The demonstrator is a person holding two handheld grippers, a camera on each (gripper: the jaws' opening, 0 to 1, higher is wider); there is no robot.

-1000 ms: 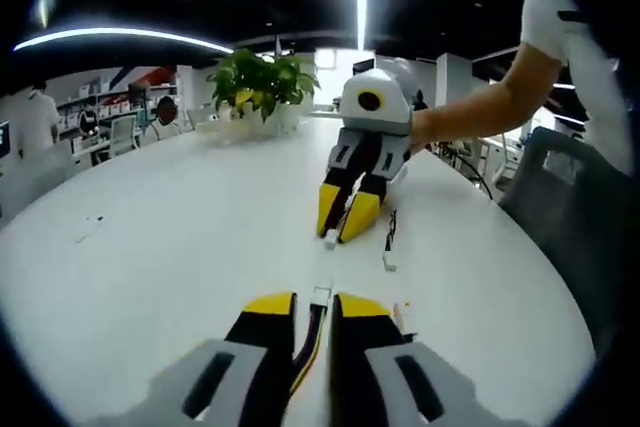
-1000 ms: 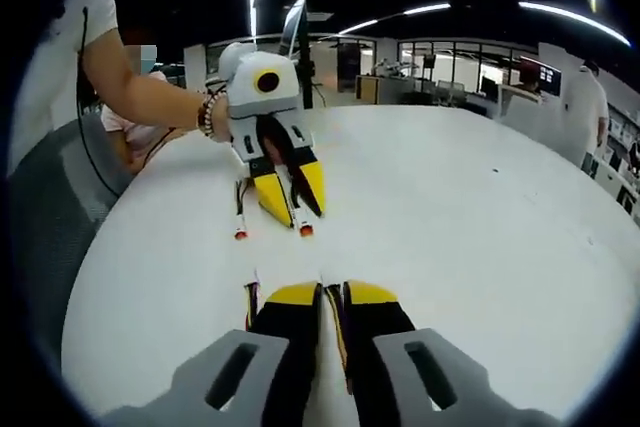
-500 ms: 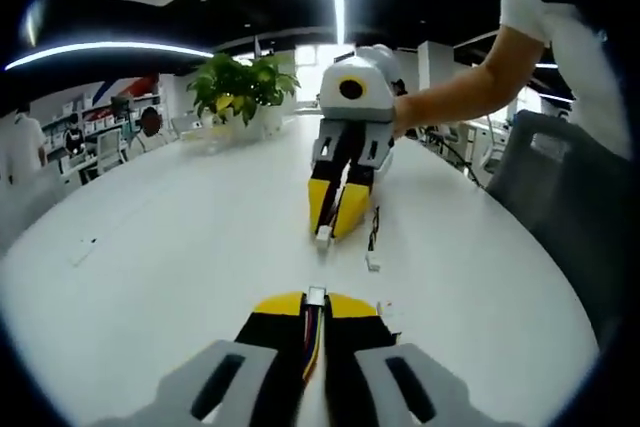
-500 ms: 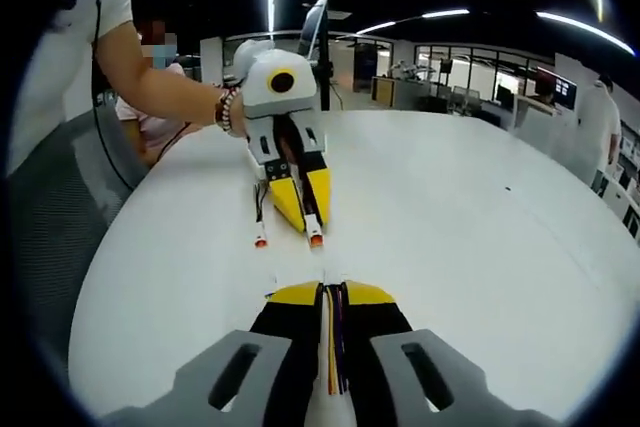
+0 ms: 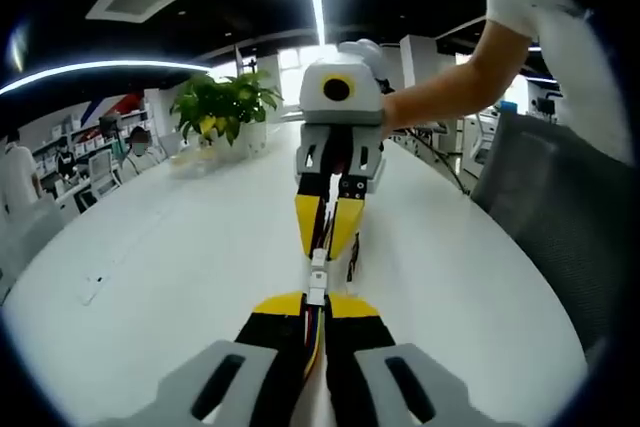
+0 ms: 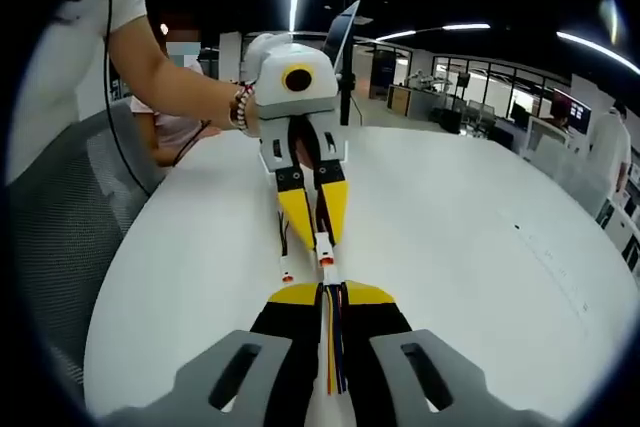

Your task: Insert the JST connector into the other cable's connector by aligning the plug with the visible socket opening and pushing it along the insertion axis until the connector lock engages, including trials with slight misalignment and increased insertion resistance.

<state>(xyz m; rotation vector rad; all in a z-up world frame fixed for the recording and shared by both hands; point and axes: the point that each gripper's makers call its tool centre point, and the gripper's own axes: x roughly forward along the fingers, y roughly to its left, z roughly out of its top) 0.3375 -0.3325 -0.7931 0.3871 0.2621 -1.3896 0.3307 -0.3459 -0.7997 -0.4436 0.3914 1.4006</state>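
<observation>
Mating the two connectors over the white table (image 5: 150, 247) is the step in hand, so keep both grippers nose to nose on one straight line and push only along that line.

Largest first: the table spreads wide and bare around the work. A potted plant (image 5: 222, 107) stands well back at the far edge, and a grey mesh chair (image 5: 545, 217) sits at your right side.

Left gripper (image 5: 314, 302): jaws clamped tight on a bundle of coloured wires (image 5: 312, 332), with its white connector (image 5: 316, 288) jutting just past the tips.

Right gripper (image 6: 330, 292): jaws likewise clamped on its own coloured wires (image 6: 335, 347), its small white connector (image 6: 327, 265) out front.

In both views the two white housings meet tip to tip between the opposing yellow jaws, raised off the table. You cannot tell from here whether the lock has caught.

Judgement: hold the wrists level, let no roll creep in, and press steadily. If resistance climbs, back off slightly and re-square rather than forcing.

A loose cable end with a red tip (image 6: 287, 276) lies on the table just beside the joint; keep it out of the way.
</observation>
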